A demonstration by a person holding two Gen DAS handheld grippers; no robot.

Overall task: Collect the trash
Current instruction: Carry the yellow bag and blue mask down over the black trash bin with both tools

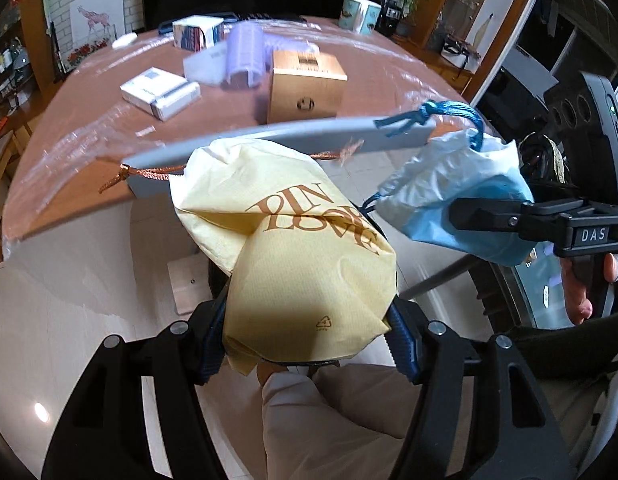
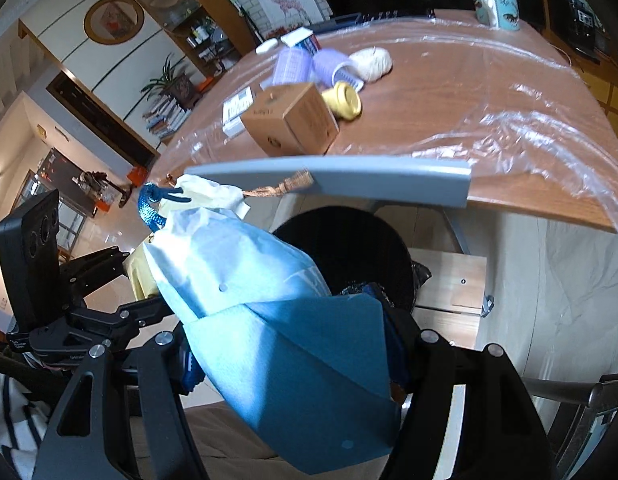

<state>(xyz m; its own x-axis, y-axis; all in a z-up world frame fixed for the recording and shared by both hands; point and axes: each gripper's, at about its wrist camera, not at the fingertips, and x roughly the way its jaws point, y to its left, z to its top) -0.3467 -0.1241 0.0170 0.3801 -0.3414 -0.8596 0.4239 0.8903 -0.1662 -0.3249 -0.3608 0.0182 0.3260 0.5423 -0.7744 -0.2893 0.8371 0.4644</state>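
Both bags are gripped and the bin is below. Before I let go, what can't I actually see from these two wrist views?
- Black bin: right wrist view, near rim hidden by the blue bag.
- Bin in left wrist view: almost wholly behind the yellow bag.
- Both bags' contents: opaque.
- Purple items on the table: blurred.

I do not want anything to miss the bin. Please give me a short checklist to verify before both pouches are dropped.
1. Left gripper jaws clamp the yellow pouch: ok.
2. Right gripper jaws clamp the blue pouch: ok.
3. Black bin open, below the pouches: ok.
4. Pouches directly over the bin mouth: cannot tell.
5. Pouch drawstrings free of the grey strip at the table edge: not ok, the copper cord lies across it.
6. Room left in the bin: cannot tell.
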